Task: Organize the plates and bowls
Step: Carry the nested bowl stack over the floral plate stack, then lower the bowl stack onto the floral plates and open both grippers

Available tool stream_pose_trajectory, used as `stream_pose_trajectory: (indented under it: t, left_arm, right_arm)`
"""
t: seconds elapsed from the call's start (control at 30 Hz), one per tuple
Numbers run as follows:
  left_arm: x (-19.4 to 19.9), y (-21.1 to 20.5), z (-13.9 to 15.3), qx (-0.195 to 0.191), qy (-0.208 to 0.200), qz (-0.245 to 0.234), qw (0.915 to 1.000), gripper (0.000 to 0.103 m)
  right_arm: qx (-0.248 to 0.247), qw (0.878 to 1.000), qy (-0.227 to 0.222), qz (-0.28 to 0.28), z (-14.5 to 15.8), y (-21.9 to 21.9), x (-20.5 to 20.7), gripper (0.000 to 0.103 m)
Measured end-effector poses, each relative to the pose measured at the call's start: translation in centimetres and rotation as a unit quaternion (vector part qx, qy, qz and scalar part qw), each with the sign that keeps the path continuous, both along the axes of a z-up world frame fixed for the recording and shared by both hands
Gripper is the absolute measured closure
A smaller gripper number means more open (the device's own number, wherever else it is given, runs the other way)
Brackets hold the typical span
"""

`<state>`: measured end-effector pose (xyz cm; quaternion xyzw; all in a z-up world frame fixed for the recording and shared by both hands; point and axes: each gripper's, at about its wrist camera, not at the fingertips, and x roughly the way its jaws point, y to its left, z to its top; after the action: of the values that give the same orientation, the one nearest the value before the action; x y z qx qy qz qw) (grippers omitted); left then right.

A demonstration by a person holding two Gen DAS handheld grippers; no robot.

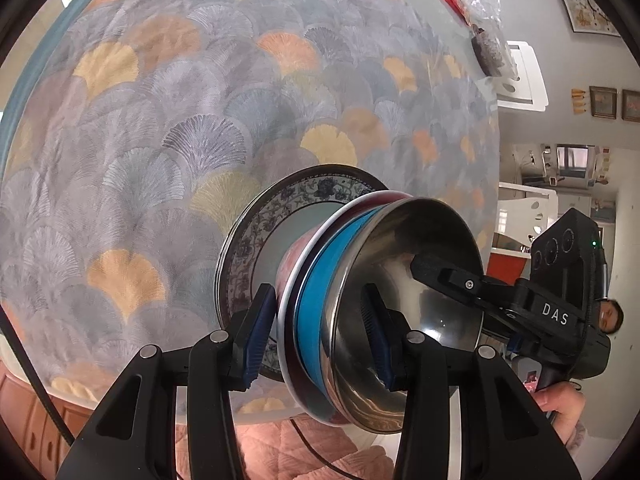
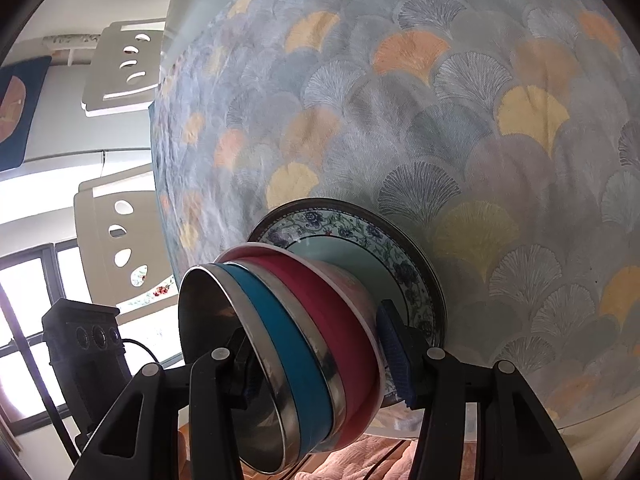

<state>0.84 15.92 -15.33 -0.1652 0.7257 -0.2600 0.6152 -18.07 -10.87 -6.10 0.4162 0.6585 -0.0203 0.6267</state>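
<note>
A: Where is the stack?

B: Near the near edge of the table (image 1: 168, 128), on the fan-patterned cloth. A floral-rimmed plate (image 1: 256, 232) lies at the bottom, a pink bowl (image 1: 292, 256) sits on it, then a blue-banded bowl (image 1: 320, 280), and a steel bowl (image 1: 404, 292) nests on top.

A: And the left gripper (image 1: 316, 336)?

B: Its blue-padded fingers (image 1: 256, 336) straddle the nested bowls, one outside the pink bowl, the other inside the steel one. Whether they press on the walls I cannot tell.

A: The right gripper (image 2: 320, 356)?

B: Much the same from the opposite side: one finger (image 2: 394, 356) lies outside by the plate, the other inside the steel bowl (image 2: 224, 344). The grip cannot be judged.

A: Anything else?

B: White chairs (image 2: 120, 64) stand beyond the far side of the table.
</note>
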Motion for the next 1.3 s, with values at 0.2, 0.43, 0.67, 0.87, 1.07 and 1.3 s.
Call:
stream_pose_trajectory:
  t: [0.2, 0.43, 0.67, 0.87, 1.07, 1.3]
  left_arm:
    - [-0.1, 0.4, 0.3, 0.008, -0.007, 0.009, 0.9999, 0.063]
    - [-0.6, 0.7, 0.9, 0.024, -0.025, 0.002, 0.9994, 0.063]
    - [-1.0, 1.1, 1.6, 0.023, -0.038, 0.008, 0.999, 0.061]
    - [-1.4, 1.9, 2.9, 0.041, -0.07, 0.026, 0.9964, 0.06]
    - [-2.0, 3.0, 3.7, 0.072, -0.111, 0.028, 0.9909, 0.059]
    - [-3.1, 4.8, 5.6, 0.054, -0.163, 0.031, 0.9846, 0.059]
  right_arm:
    - [0.004, 1.0, 0.001, 0.01, -0.1, 0.4, 0.1, 0.052]
    - [0.011, 1.0, -0.001, 0.012, -0.5, 0.7, -0.1, 0.052]
    - [0.01, 1.0, -0.009, 0.008, -0.2, 0.7, -0.4, 0.052]
    - [0.007, 1.0, -0.024, 0.008, 0.6, 0.6, -0.9, 0.052]
    - [-0.012, 0.998, -0.058, 0.008, 2.3, 0.0, -1.7, 0.052]
    - [-0.05, 0.988, -0.14, 0.046, 5.5, 0.9, -3.3, 0.052]
